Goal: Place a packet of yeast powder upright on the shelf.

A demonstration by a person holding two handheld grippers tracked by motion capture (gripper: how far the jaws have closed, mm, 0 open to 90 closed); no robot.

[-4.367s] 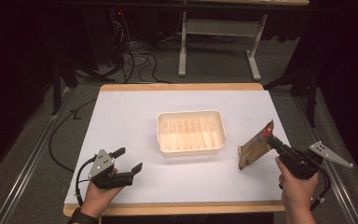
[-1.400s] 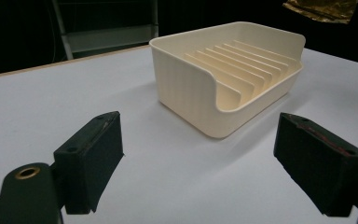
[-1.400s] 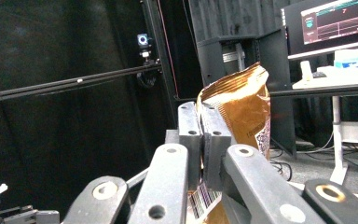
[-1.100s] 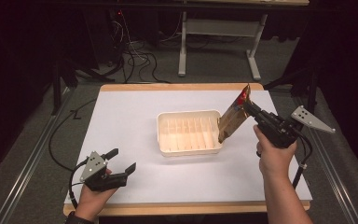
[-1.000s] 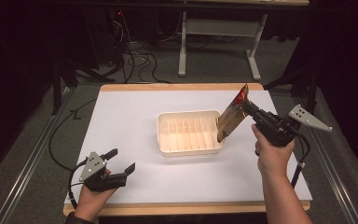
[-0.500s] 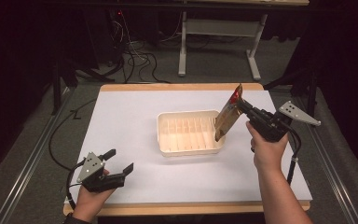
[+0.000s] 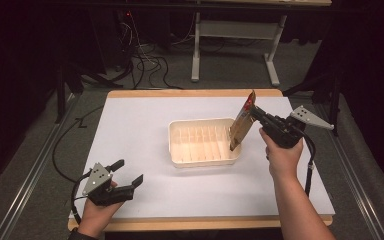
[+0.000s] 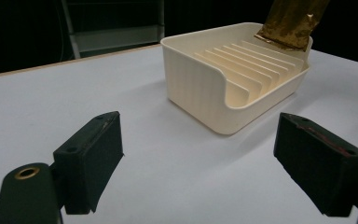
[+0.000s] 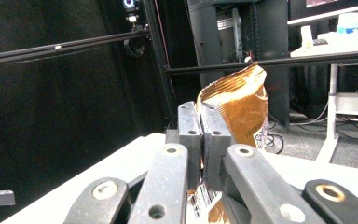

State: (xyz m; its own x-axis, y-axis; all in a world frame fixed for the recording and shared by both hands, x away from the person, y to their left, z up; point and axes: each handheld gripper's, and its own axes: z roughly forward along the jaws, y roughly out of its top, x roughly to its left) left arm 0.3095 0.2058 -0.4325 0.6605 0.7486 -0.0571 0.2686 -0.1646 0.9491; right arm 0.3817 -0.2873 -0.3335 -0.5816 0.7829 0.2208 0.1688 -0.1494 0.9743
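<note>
A cream ribbed tray (image 7: pixel 177 145) (image 8: pixel 193 79) sits in the middle of the white table. My right gripper (image 7: pixel 254 113) (image 9: pixel 200 122) is shut on a brown-gold snack packet (image 7: pixel 242 124) (image 9: pixel 240 105), held upright with its lower end just over the tray's right end. In the left gripper view the packet's bottom edge (image 8: pixel 289 23) hangs over the tray's far ribs. My left gripper (image 7: pixel 128 172) (image 8: pixel 209 161) rests near the table's front left corner, its jaws wide apart with nothing between them.
The table's wooden edge (image 7: pixel 195 93) runs along the far side. Behind it stand a desk frame (image 7: pixel 230 35) and floor cables (image 7: pixel 145 65). White tabletop (image 7: pixel 130 125) lies open left of the tray.
My right gripper has carried the packet left and slightly down, from beside the tray's right rim to over its right end. The left gripper has stayed put.
</note>
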